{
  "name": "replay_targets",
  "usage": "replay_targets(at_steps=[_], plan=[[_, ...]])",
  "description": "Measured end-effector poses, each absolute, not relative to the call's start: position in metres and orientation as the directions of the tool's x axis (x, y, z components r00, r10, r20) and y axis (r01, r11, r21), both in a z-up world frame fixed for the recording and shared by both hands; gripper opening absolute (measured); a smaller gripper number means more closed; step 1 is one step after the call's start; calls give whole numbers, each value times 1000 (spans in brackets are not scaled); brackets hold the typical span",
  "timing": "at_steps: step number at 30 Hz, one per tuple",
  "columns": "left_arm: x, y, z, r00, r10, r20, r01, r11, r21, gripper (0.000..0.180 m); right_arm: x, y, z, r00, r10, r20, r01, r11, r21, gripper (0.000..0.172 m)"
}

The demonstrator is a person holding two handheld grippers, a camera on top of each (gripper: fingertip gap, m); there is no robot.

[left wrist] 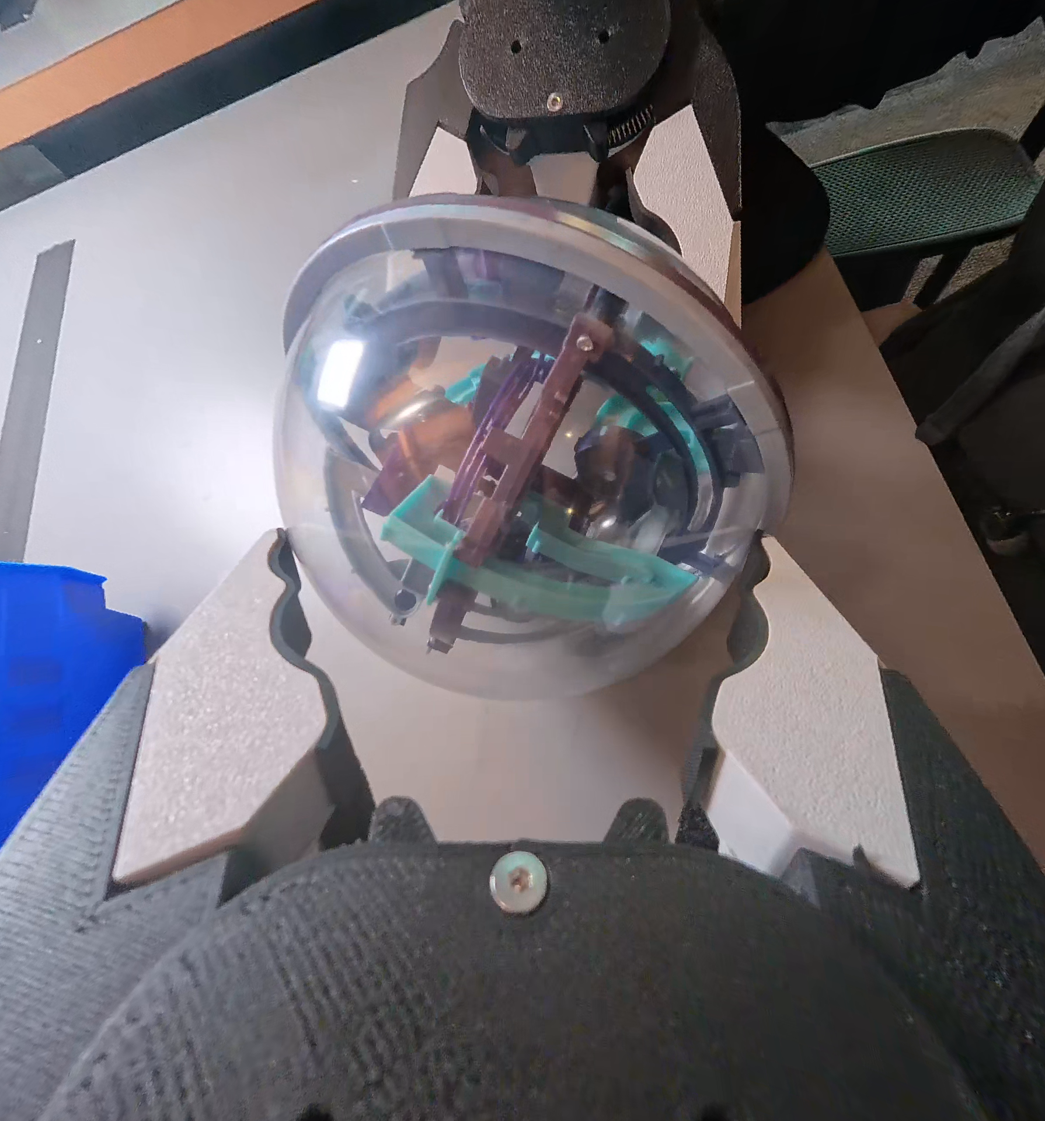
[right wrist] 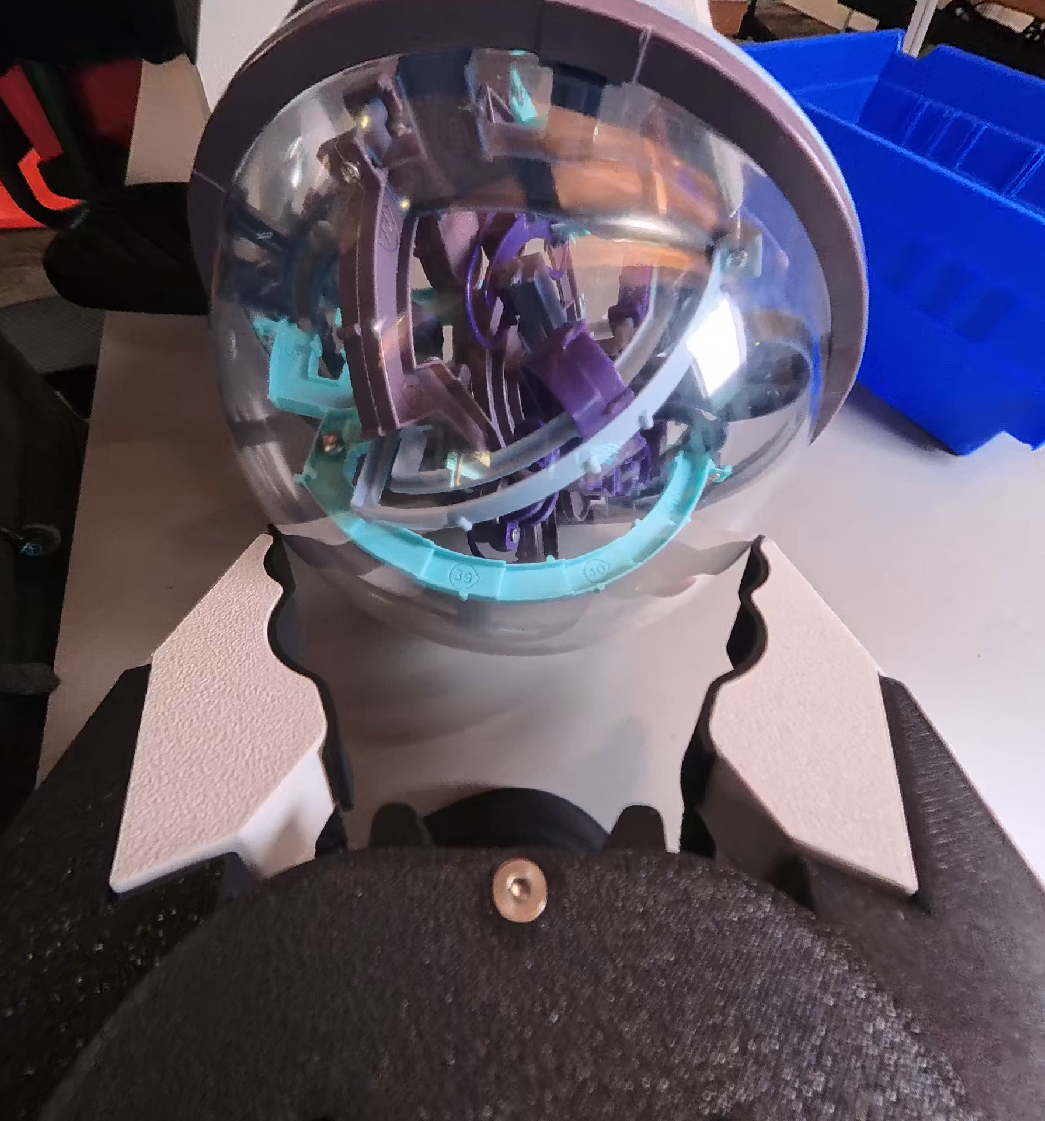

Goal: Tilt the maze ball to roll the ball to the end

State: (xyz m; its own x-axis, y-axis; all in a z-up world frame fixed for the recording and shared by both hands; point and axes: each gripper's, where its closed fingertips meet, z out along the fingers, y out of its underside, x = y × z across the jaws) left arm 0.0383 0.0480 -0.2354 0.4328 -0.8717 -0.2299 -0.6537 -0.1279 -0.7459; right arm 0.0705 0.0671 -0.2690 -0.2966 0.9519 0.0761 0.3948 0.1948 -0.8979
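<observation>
The maze ball (left wrist: 529, 449) is held off the table (left wrist: 162, 376) between the two grippers, which face each other across it; the left gripper (left wrist: 520, 540) is spread wide with both fingertips (left wrist: 283, 546) against the clear shell's lower flanks; the right gripper (right wrist: 517, 549) clamps the opposite half the same way, its fingertips (right wrist: 750, 552) at the shell's sides

Risks, as I judge them: the shell is smooth, round and gripped only near the tips, so a sharp tilt could let it rotate or slide out and drop to the table or toward the blue bin (right wrist: 963, 242); uneven motion of the two grippers could twist it unpredictably; a quick tilt could throw the small ball off its track; I cannot pick out that ball in the tangle of teal, purple and brown tracks

A sphere has no long axis; its grey equator band (left wrist: 568, 227) is tilted, leaning up and away from the left camera, so each clear half faces a gripper
</observation>
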Motion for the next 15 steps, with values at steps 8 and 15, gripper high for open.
replay_targets(at_steps=[8, 15], plan=[[32, 34, -238, 463, -822, -332, -608, -22, -793, 141, 65, 55, -258, -312, 933, 179, 338, 286, -897, 139], [23, 24, -243, 501, -780, -375, -614, -16, -789, 140, 62, 47, -251, -312, 927, 206, 325, 308, -894, 136]])
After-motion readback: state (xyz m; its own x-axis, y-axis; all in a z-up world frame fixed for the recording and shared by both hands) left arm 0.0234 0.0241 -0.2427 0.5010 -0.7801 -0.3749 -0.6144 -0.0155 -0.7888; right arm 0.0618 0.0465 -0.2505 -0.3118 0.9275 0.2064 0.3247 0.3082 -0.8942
